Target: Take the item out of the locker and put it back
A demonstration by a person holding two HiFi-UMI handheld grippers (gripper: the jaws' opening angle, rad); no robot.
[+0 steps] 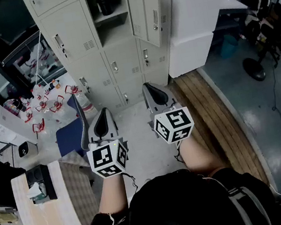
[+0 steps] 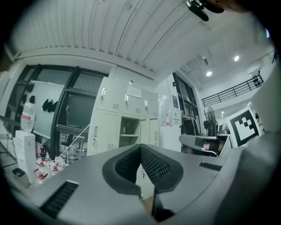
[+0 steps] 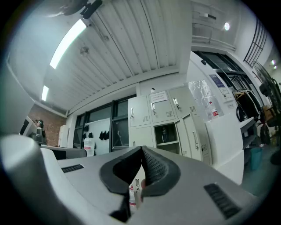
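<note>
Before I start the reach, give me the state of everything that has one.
Locker door: open.
Dark container: upright inside, not held.
Left gripper: shut, empty.
Right gripper: shut, empty.
Other locker doors: shut.

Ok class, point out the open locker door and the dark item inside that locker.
open locker door (image 1: 150,9): head view, middle of its panel.
dark item (image 1: 105,5): head view, middle of its body.
</note>
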